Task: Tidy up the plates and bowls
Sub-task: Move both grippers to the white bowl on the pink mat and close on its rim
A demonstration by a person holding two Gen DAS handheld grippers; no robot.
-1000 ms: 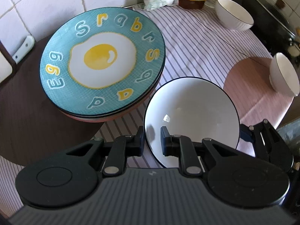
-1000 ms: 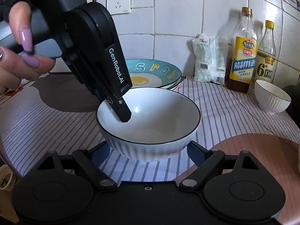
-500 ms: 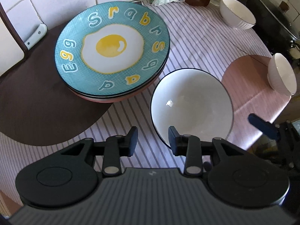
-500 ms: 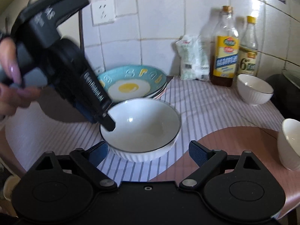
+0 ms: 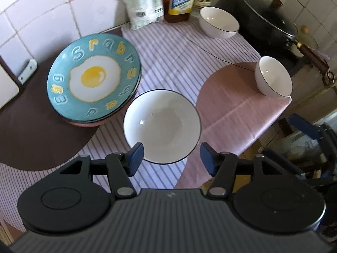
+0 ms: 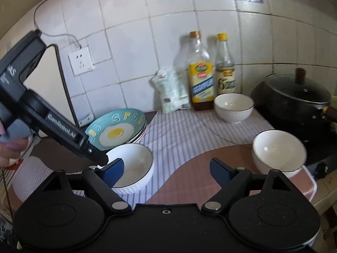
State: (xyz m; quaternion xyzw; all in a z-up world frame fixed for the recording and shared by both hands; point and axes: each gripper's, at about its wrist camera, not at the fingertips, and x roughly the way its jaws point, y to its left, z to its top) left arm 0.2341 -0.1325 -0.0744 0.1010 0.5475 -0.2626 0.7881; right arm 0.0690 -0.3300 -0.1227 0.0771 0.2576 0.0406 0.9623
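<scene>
A large white bowl with a dark rim stands on the striped cloth, next to a stack of plates topped by a teal egg plate. My left gripper is open and empty, raised above the bowl's near side. My right gripper is open and empty, pulled back, between the large bowl and a small white bowl at the right edge. Another small white bowl stands at the back.
Two bottles and a white bag stand against the tiled wall. A black wok with a lid sits on the stove at right. The counter's edge is close to the nearer small bowl.
My left gripper let go of the large bowl's rim, opened wide and rose up and back. My right gripper drew back and turned right, away from the bowl.
</scene>
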